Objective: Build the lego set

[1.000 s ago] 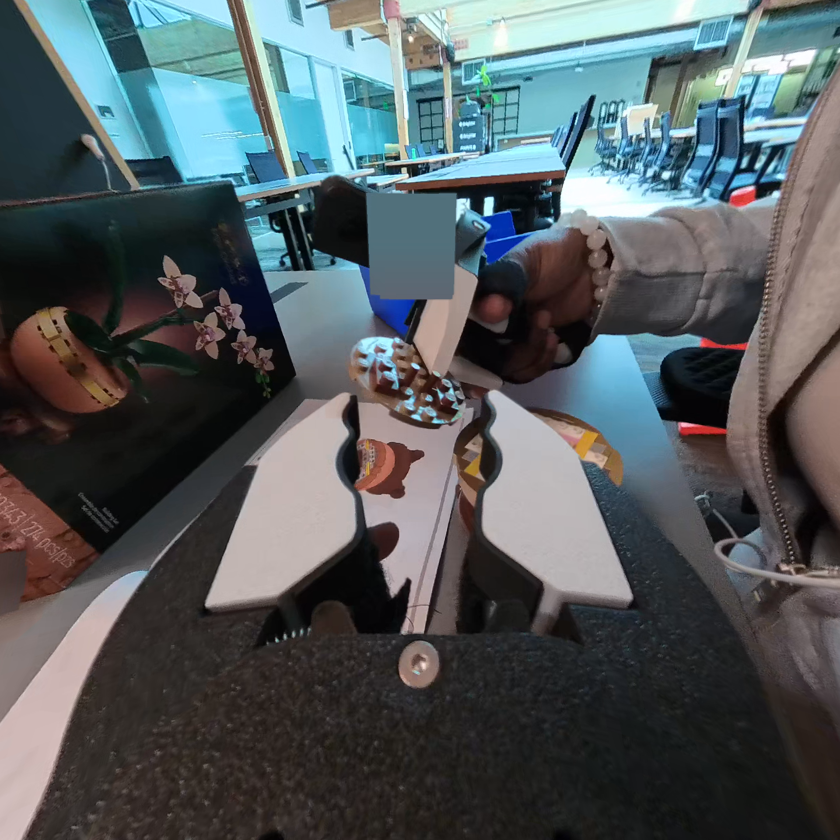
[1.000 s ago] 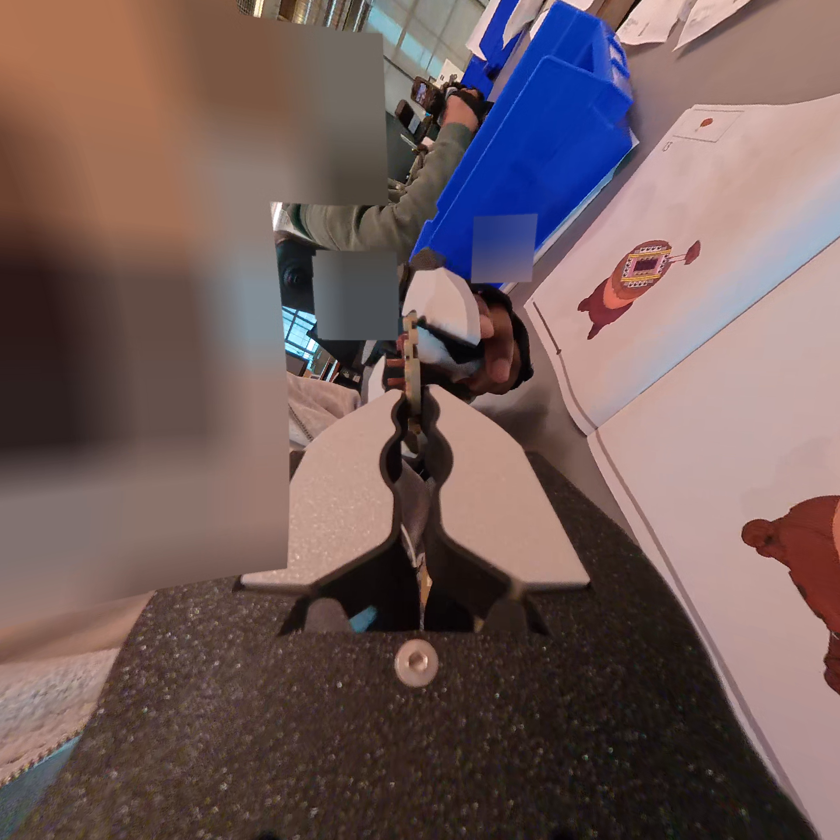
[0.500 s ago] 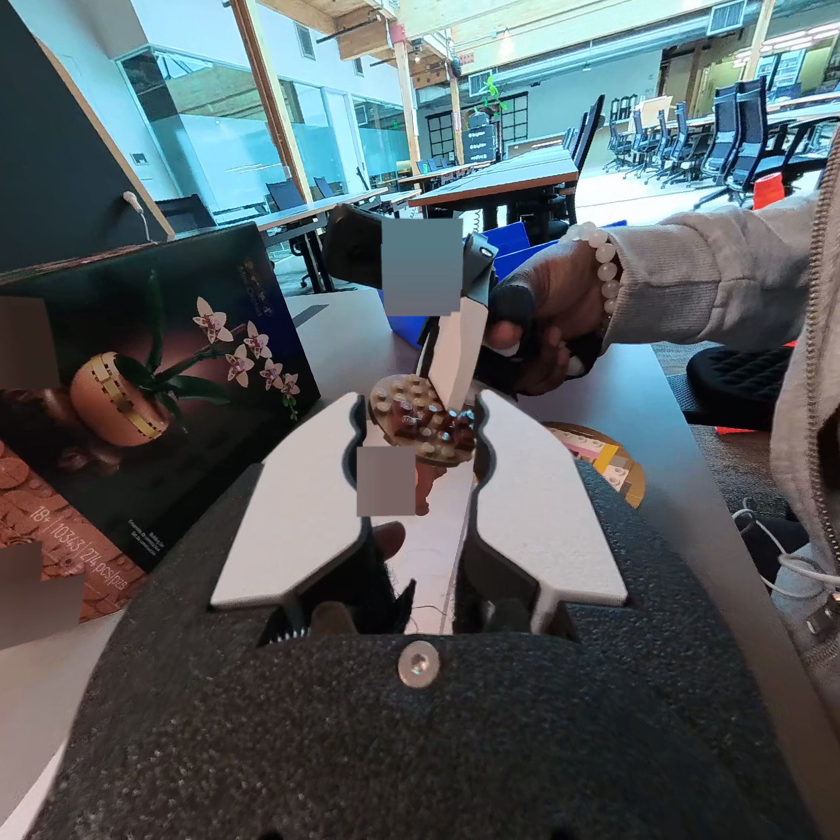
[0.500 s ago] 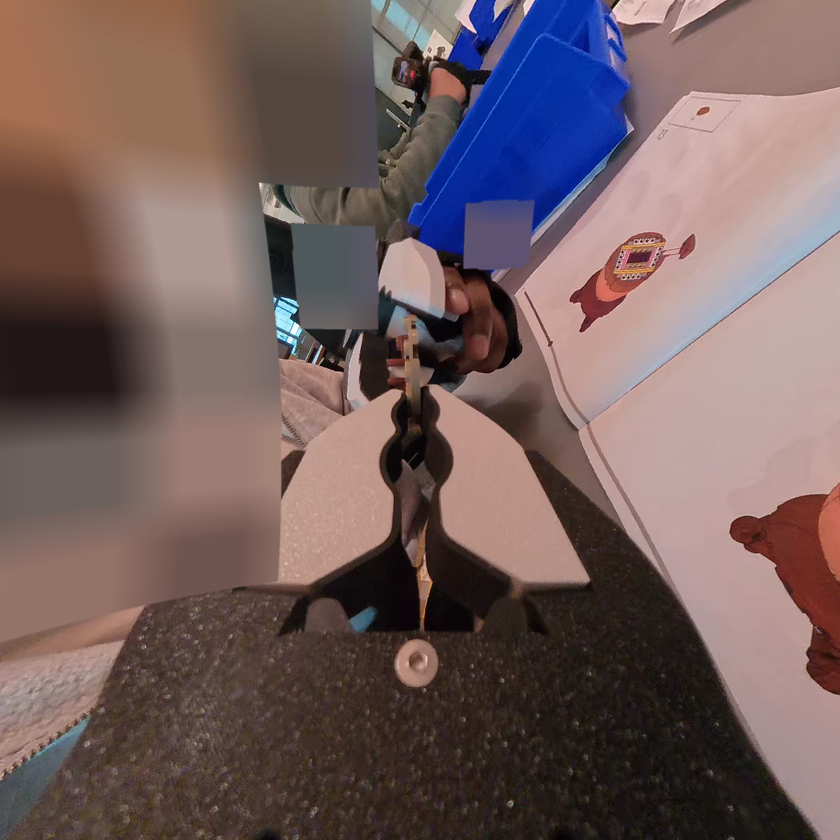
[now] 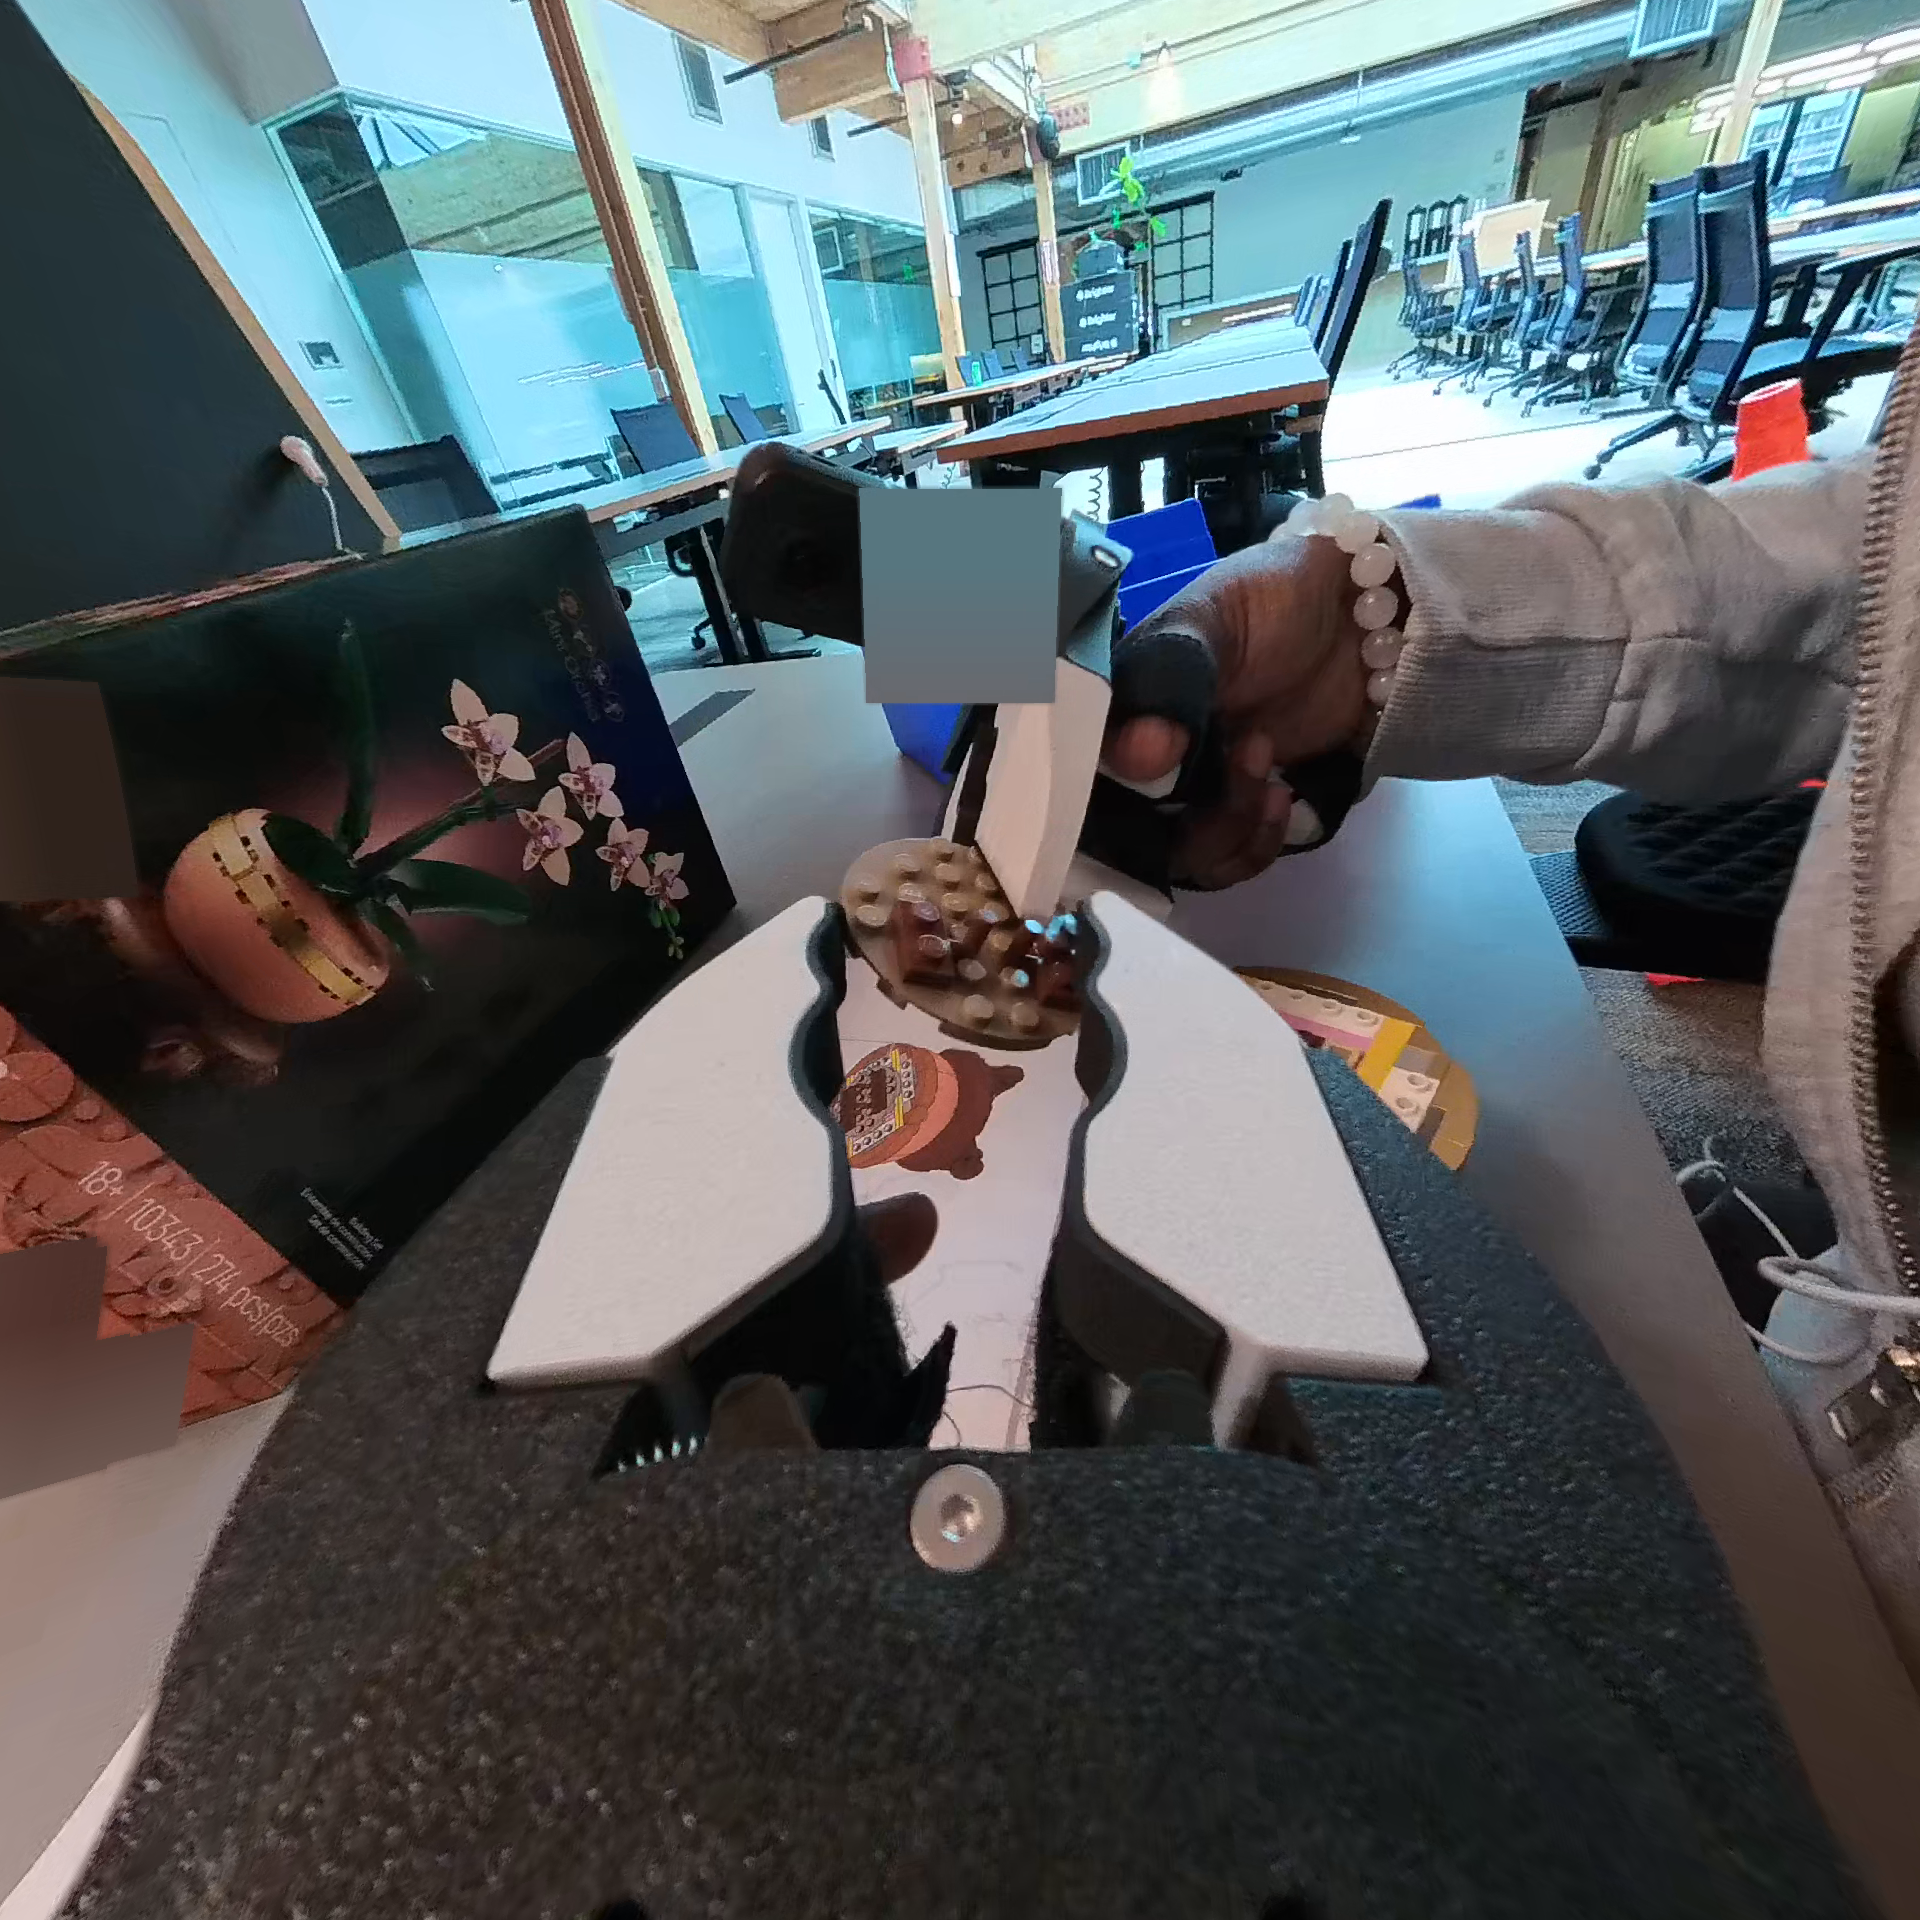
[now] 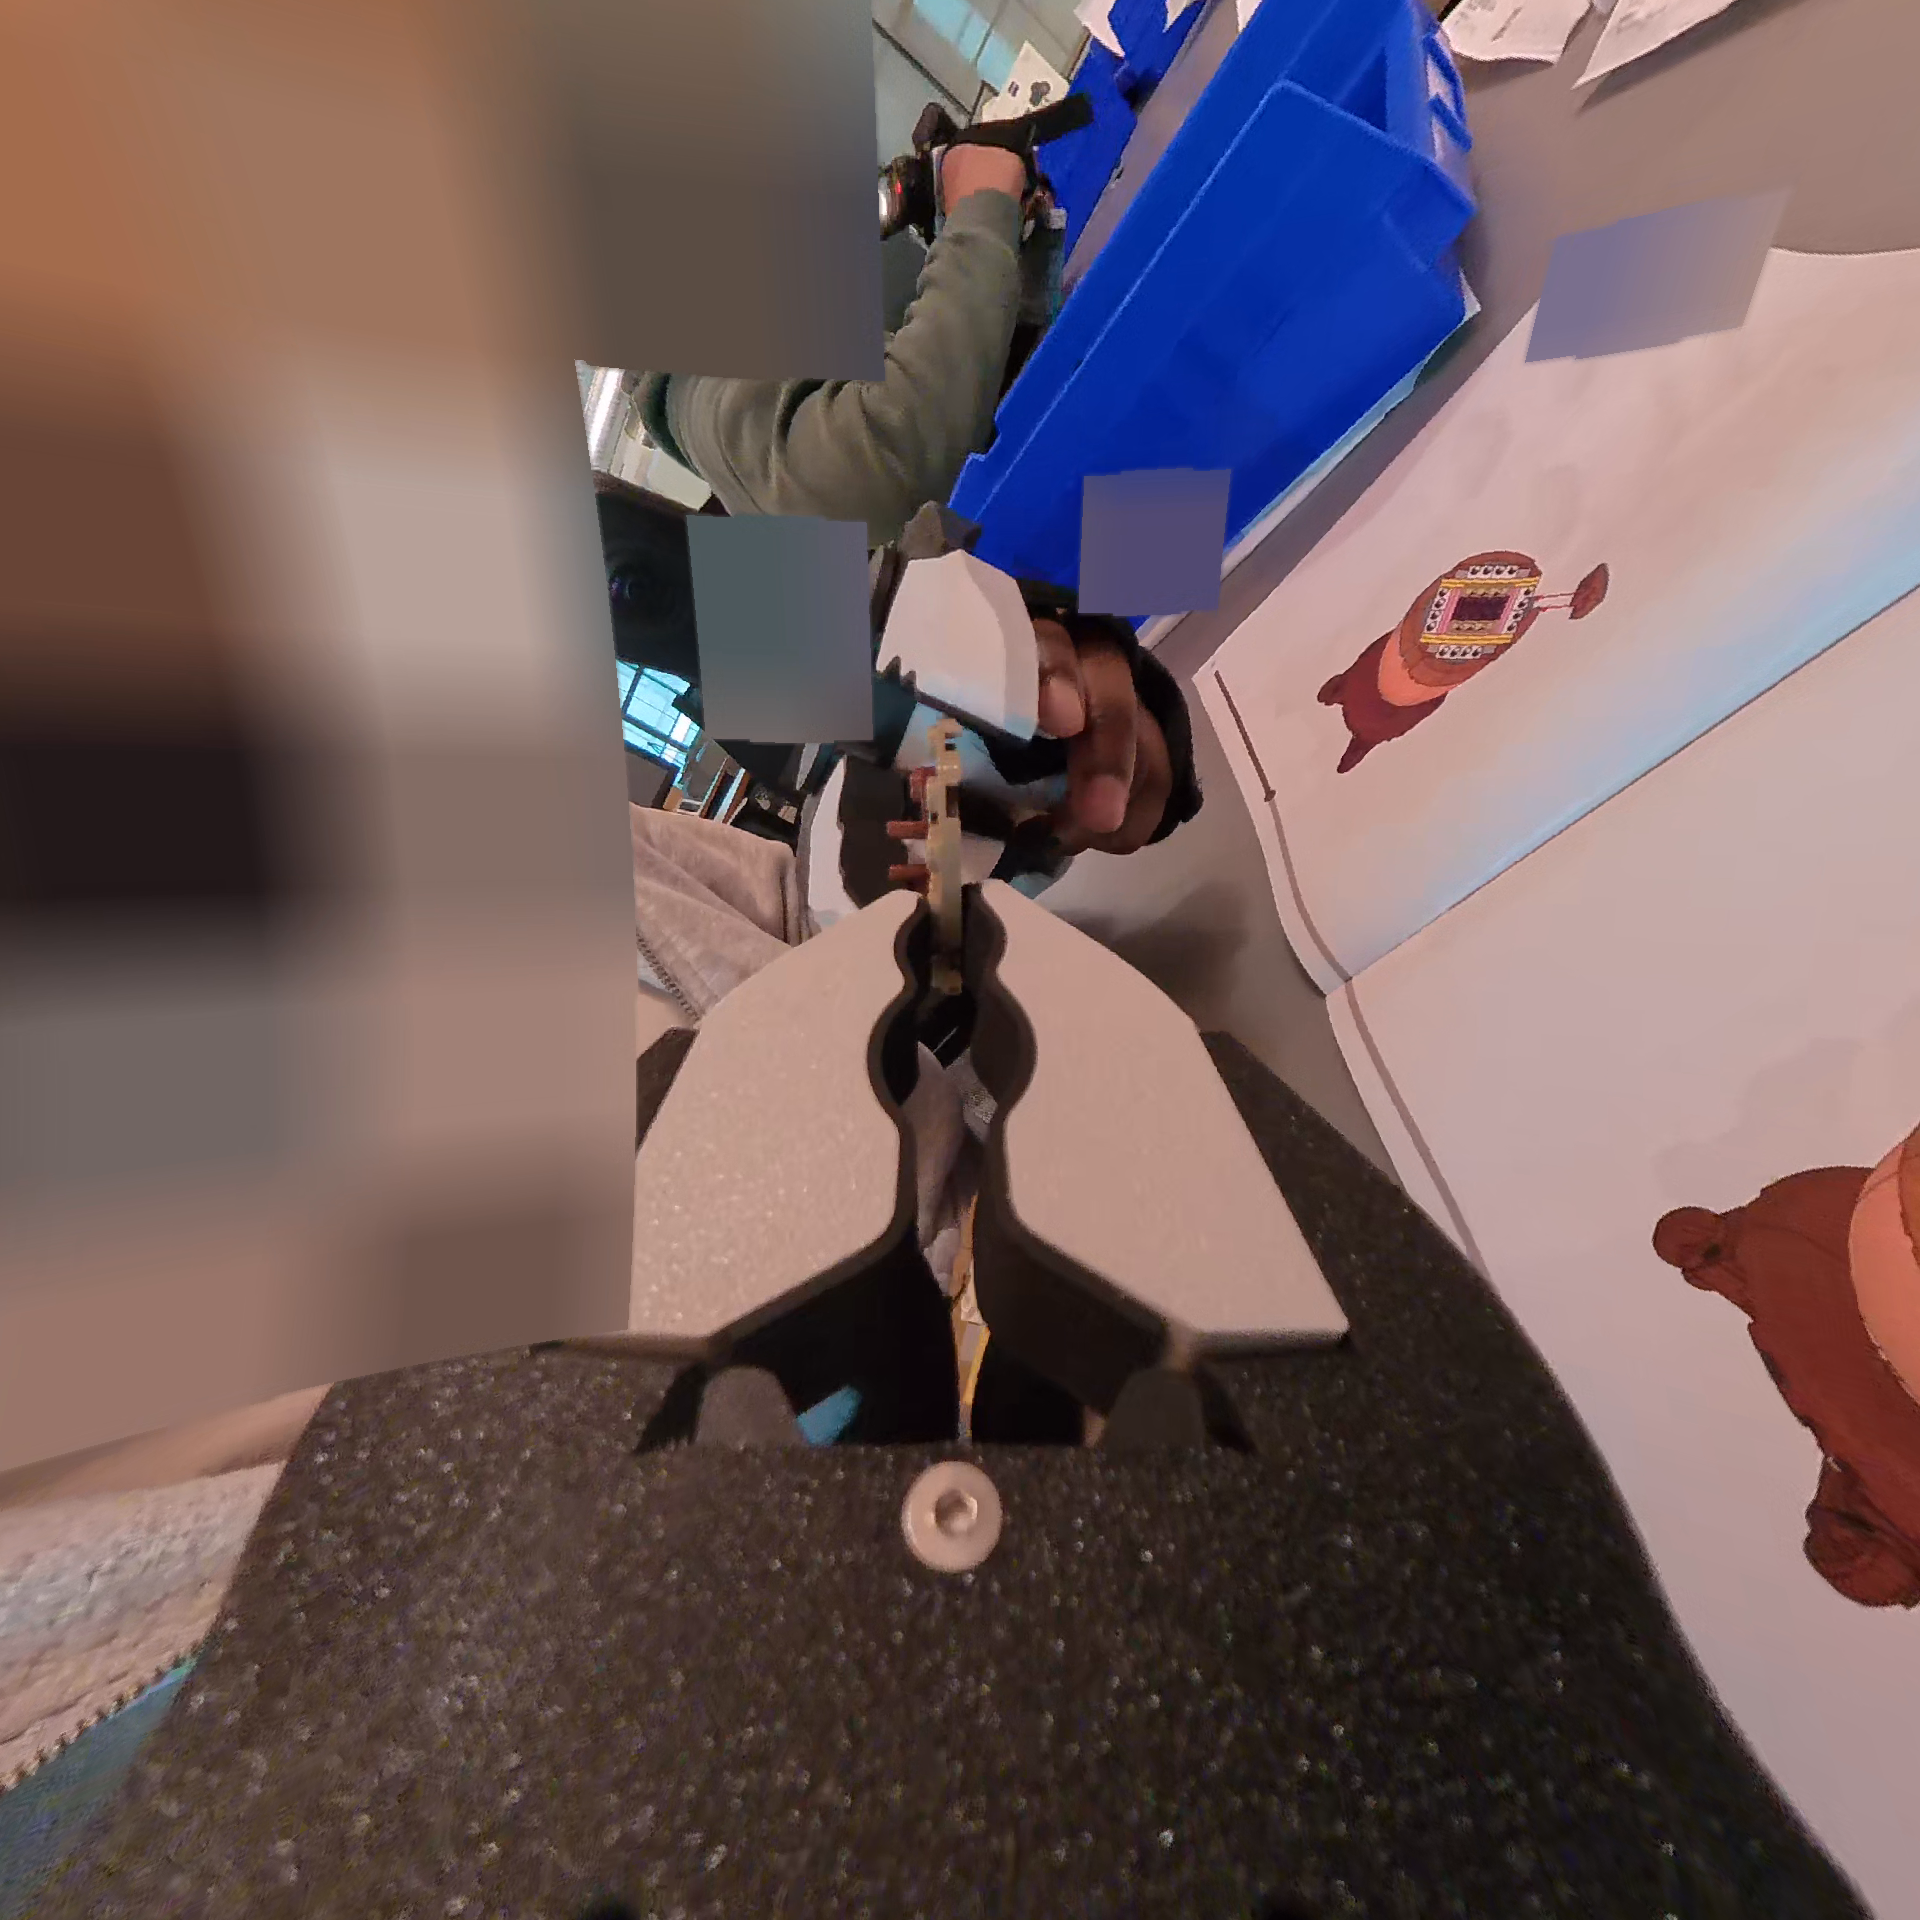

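The round tan studded lego plate with dark brown bricks on top (image 5: 961, 951) hung above the desk (image 5: 1455, 914), its edge clamped in my right gripper (image 6: 943, 935), lying between my left gripper's (image 5: 956, 925) parted fingers.

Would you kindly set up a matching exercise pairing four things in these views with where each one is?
1. round studded plate
2. set box
3. blue bin
4. instruction booklet

a. standing at the table's left
b. lying open on the table
c. clamped edge-on in the right gripper
d. beyond the booklet

Pairs: 1-c, 2-a, 3-d, 4-b
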`<state>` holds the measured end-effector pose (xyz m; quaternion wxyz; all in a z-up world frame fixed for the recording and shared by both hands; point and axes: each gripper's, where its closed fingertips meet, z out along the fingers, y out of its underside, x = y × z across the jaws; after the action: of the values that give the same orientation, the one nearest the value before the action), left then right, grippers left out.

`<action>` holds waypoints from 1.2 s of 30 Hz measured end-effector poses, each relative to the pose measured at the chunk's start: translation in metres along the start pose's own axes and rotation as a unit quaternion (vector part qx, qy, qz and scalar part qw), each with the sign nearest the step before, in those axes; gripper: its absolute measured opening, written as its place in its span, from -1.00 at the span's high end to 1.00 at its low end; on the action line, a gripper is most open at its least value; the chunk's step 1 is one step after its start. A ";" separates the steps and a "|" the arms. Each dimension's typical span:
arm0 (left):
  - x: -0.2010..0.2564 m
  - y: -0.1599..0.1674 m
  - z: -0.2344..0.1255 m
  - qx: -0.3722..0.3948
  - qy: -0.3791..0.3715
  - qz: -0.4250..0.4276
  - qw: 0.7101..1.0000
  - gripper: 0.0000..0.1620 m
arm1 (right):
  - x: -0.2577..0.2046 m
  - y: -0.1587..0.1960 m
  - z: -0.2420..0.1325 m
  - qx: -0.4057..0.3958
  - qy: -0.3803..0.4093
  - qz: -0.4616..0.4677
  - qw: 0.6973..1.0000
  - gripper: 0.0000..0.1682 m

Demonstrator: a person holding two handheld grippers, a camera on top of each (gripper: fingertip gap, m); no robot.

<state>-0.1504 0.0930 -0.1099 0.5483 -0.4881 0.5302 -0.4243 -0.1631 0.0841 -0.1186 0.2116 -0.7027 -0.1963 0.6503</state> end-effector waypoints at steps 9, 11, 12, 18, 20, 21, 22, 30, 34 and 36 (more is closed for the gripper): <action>-0.017 -0.016 -0.002 0.040 -0.048 -0.024 0.998 0.58 | -0.013 -0.031 -0.002 0.060 -0.022 -0.035 0.997 0.87; -0.020 -0.021 -0.001 0.051 -0.059 -0.030 0.996 0.58 | -0.015 -0.035 -0.001 0.069 -0.027 -0.037 0.997 0.84; -0.022 -0.022 -0.001 0.055 -0.069 -0.032 0.996 0.58 | -0.016 -0.038 -0.001 0.078 -0.029 -0.039 0.996 0.82; -0.035 -0.028 -0.006 0.106 -0.125 -0.090 0.982 0.57 | -0.013 -0.047 -0.002 0.148 -0.043 -0.036 0.987 0.91; -0.035 -0.026 -0.007 0.114 -0.130 -0.112 0.979 0.56 | -0.009 -0.049 -0.003 0.156 -0.030 -0.042 0.986 0.95; -0.033 -0.025 -0.007 0.113 -0.123 -0.120 0.979 0.55 | -0.008 -0.048 -0.003 0.147 -0.023 -0.049 0.988 0.95; -0.030 -0.025 -0.008 0.109 -0.112 -0.130 0.979 0.53 | -0.007 -0.046 -0.003 0.131 -0.016 -0.052 0.990 0.95; -0.033 -0.021 -0.029 0.110 0.009 -0.341 0.934 0.88 | -0.008 -0.032 -0.005 -0.016 0.013 -0.072 0.997 0.95; -0.020 -0.015 -0.025 0.093 0.074 -0.405 0.906 0.82 | -0.008 -0.029 -0.003 -0.061 0.017 -0.079 0.995 0.95; -0.013 -0.015 -0.023 0.089 0.097 -0.417 0.899 0.86 | -0.009 -0.028 -0.003 -0.074 0.018 -0.080 0.994 0.95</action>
<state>-0.1737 0.1011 -0.0920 0.3079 -0.5703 0.2890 -0.7046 -0.1609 0.1030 -0.0956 0.2139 -0.7098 -0.2958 0.6024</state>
